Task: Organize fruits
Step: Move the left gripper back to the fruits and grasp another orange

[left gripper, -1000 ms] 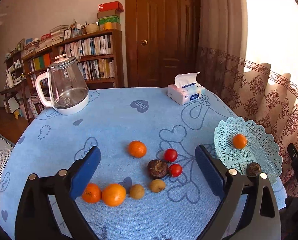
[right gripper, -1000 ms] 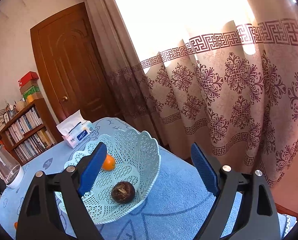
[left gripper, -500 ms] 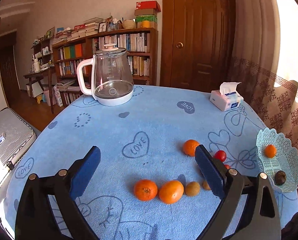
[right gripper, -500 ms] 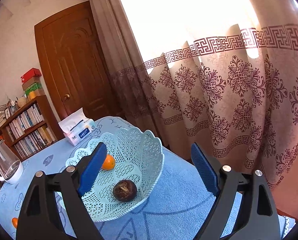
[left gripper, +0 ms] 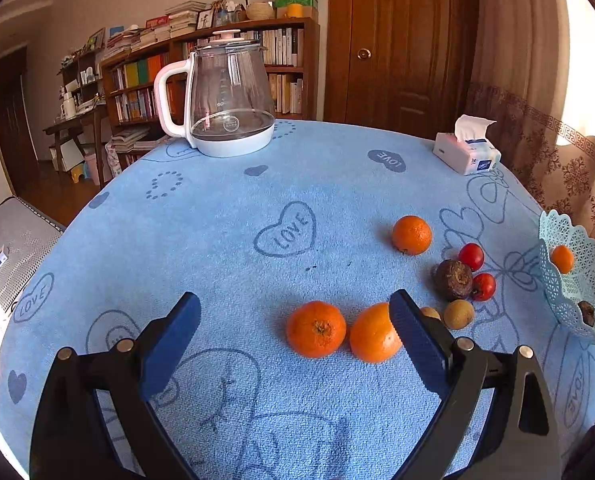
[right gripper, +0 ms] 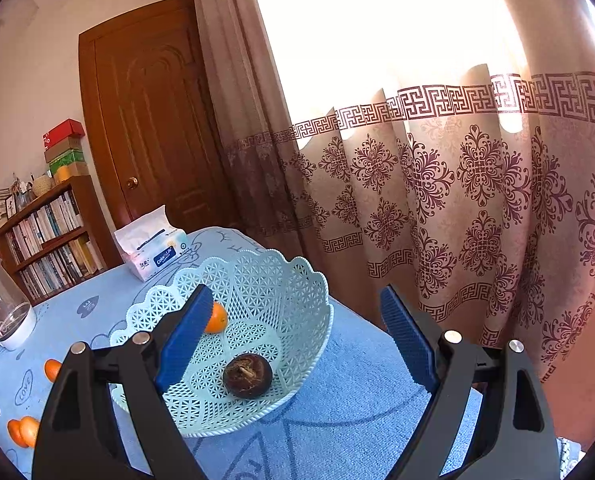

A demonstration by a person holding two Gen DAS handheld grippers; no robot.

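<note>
The left gripper fills the bottom of its frame with jaws spread wide and nothing between the blue pads; just past them, at lower centre, two oranges lie side by side on the blue tablecloth, the right-hand one partly hidden behind the right pad. To the right of the pair sit two small tan fruits, then a dark brown fruit touching two red ones, and a little farther up a third orange lies apart. At the right edge of that frame the pale blue lattice basket shows only in part. Farther back stand a glass kettle at upper centre and a tissue pack at upper right, with a bookshelf and a wooden door behind the table. In the right wrist view the right gripper is likewise wide open and empty — the basket lies ahead between its fingers, left of centre, holding a dark brown fruit near its front and an orange half hidden behind the left pad. A patterned curtain fills the right of the frame.
</note>
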